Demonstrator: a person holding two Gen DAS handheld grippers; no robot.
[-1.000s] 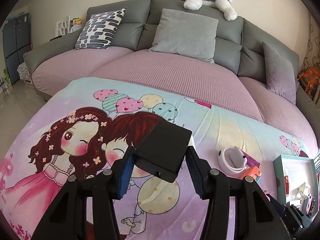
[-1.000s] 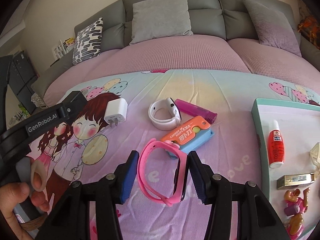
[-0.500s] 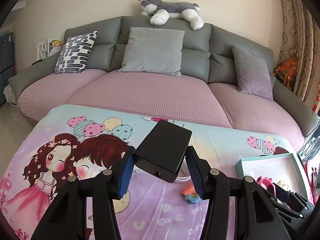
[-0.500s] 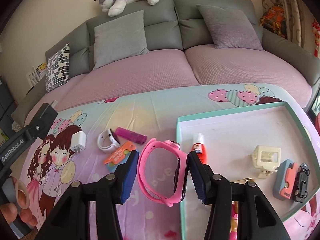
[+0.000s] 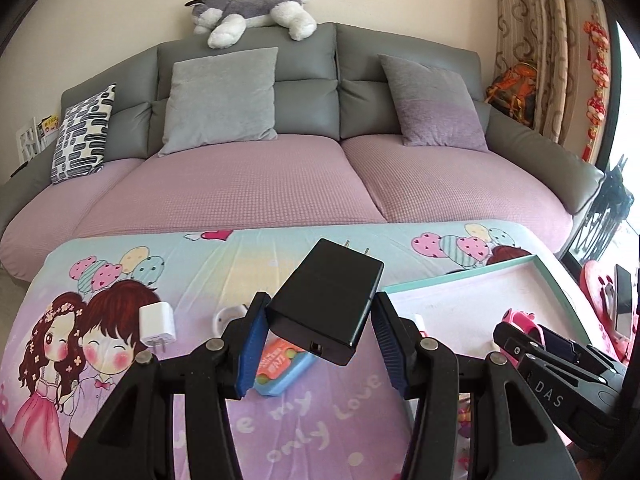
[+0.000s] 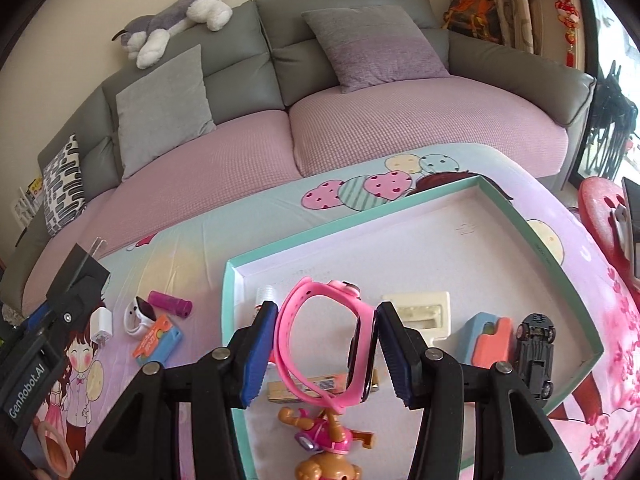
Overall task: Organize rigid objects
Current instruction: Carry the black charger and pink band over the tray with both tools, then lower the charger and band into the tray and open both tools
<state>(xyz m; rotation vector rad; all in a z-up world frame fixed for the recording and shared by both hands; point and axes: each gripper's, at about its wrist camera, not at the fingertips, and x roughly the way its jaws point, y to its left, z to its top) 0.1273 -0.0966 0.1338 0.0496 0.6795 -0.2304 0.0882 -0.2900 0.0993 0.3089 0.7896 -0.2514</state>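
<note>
Left gripper (image 5: 318, 326) clamped on a black wall charger (image 5: 326, 306), blue pads pressing both sides, prongs pointing away, USB port facing the camera, body tilted and held above the cartoon-print tablecloth (image 5: 200, 264). Below and just left of it, an orange-and-blue card case (image 5: 280, 368) lying on the cloth; further left, a white charger plug (image 5: 157, 325) prongs-down toward the camera, and a white watch (image 5: 226, 316) partly hidden behind the left finger. To the right, the teal-rimmed tray (image 5: 460, 278). Right gripper (image 6: 326, 346) clamped on a pink wristband watch (image 6: 320, 340), band looped upright between the pads, dark screen against the right pad, held over the near part of the teal tray (image 6: 352, 220). In the tray beneath and around it: a gold rectangular bar (image 6: 316, 386), a pink-and-brown puppy figure (image 6: 328, 444), a cream plastic frame (image 6: 418, 314), a blue-and-coral eraser block (image 6: 486, 338), a black toy car (image 6: 534, 350), and a small white-capped bottle (image 6: 266, 294) mostly hidden. Left of the tray on the cloth, a magenta lighter (image 6: 170, 304). Beyond, a grey sofa (image 5: 308, 60) with cushions and a plush husky (image 5: 252, 12) on its back.
</note>
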